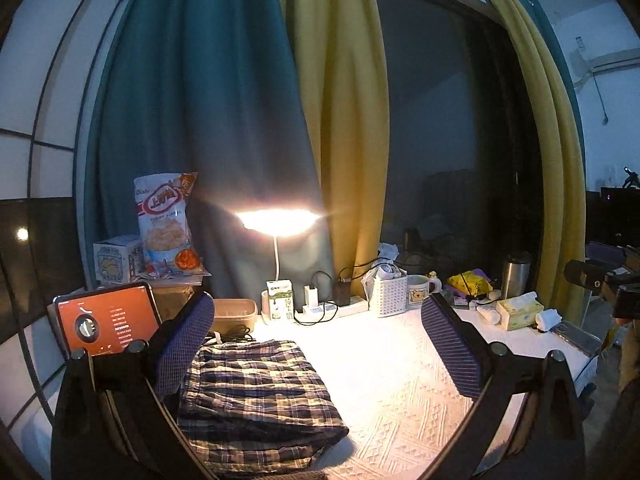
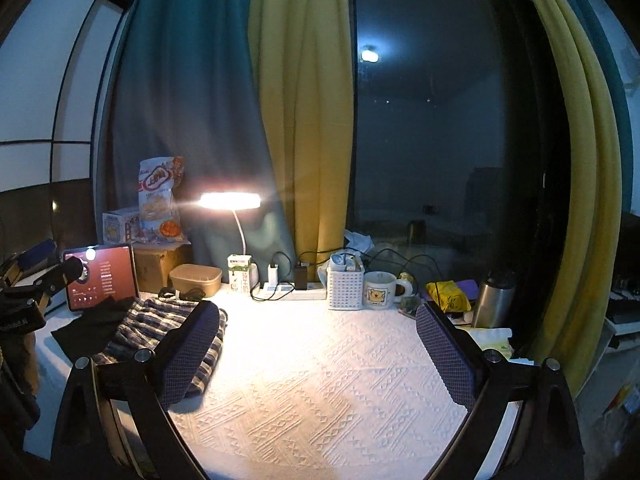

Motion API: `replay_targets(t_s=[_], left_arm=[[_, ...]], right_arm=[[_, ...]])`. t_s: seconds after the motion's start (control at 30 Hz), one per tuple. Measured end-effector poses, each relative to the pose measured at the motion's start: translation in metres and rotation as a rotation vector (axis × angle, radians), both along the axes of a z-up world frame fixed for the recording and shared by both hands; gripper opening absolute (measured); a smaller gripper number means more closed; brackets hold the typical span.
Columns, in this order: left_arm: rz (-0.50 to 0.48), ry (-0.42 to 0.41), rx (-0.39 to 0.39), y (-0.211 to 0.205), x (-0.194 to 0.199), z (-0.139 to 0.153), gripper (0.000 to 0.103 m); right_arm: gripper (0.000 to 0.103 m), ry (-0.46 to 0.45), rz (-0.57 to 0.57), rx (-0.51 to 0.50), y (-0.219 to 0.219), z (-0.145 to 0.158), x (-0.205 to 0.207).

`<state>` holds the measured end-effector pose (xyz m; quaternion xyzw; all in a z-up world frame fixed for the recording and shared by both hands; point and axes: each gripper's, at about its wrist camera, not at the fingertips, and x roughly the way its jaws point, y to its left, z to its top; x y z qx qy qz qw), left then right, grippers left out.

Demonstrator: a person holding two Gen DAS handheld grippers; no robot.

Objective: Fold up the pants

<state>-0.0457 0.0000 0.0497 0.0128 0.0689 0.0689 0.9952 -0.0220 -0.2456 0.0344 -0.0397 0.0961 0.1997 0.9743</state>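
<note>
The pants lie folded into a compact stack on the desk, left of centre. Both tools, left tool and right tool, stand apart and empty above it. You likely have only minor tidying left.

Both the left tool and the right tool hang spread wide with nothing between their fingers.

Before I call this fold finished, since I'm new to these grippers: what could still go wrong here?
The folded plaid pants lie by the tablet and a loose black cable; a sweep by the open left gripper might knock either. The open right gripper could brush the mug or white basket if pushed forward.
</note>
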Motion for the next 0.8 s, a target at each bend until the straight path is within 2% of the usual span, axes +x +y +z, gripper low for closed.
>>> replay_targets(t_s=[0.8], left_arm=[[0.015,-0.032,-0.026,0.005,-0.010,0.005,0.102]], right_arm=[[0.100,-0.011,0.026,-0.024,0.012,0.006,-0.010]])
